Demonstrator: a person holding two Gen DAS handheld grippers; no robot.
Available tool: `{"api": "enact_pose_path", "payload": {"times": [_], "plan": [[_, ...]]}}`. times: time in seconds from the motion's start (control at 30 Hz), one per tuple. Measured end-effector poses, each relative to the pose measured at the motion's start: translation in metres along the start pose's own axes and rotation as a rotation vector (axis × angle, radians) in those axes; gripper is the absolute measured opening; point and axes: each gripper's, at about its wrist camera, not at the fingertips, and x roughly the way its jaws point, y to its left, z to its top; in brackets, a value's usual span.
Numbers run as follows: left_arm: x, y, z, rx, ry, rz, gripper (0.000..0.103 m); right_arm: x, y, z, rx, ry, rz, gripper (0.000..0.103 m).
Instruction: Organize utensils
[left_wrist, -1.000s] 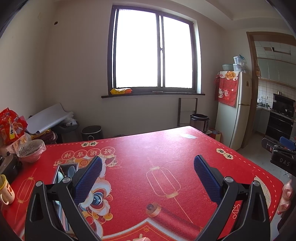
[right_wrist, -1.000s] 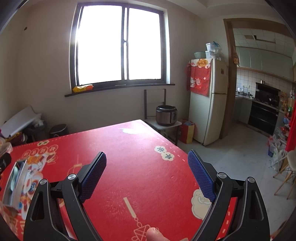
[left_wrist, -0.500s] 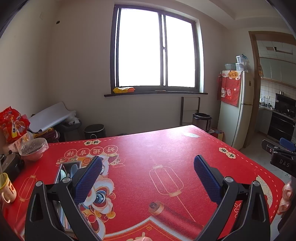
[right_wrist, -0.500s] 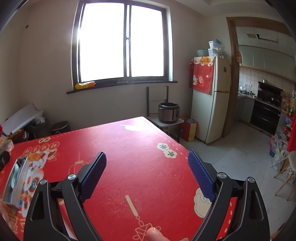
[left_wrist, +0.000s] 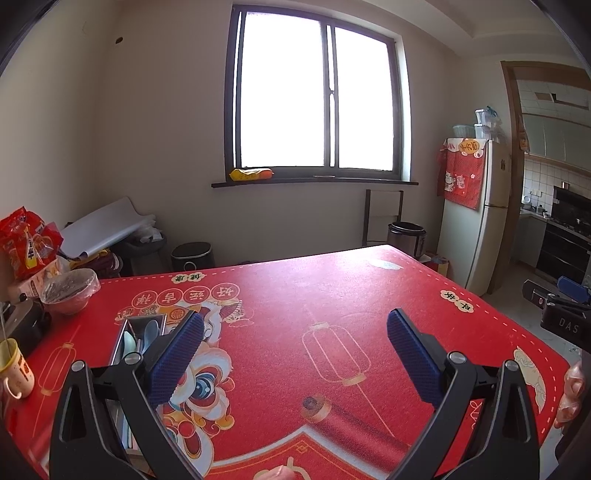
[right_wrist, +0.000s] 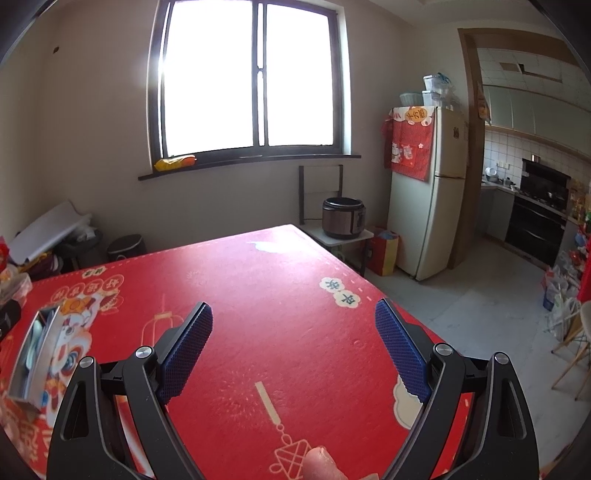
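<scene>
From the left wrist we see the left gripper (left_wrist: 295, 354) held above the red table (left_wrist: 332, 295), its blue fingers (left_wrist: 177, 362) spread wide with nothing between them. A metal utensil tray (left_wrist: 127, 332) with pale spoons (left_wrist: 147, 330) lies just beyond the left finger — partly hidden by it. Further left stand a covered bowl (left_wrist: 70, 290), a mug (left_wrist: 14, 365) and a red snack bag (left_wrist: 27, 243).

From the right wrist, the right gripper (right_wrist: 293, 347) hangs over the table (right_wrist: 258, 288) too, fingers (right_wrist: 402, 354) apart and empty. The utensil tray (right_wrist: 33, 354) sits well to the left, near the table's edge — spoons (right_wrist: 31, 341) inside.
</scene>
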Motion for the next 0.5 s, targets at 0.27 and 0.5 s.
{"api": "enact_pose_path", "payload": {"times": [0.27,0.5], "plan": [[-0.0007,0.0014,0.0001,-0.005,-0.001,0.002,0.097,0.001,0.0009,0.0,0.003,0.005,0.001,0.086],[0.0002,0.0008,-0.0002,0.003,0.001,0.003,0.097,0.0017,0.0021,-0.0002,0.003,0.009,0.0,0.086]]}}
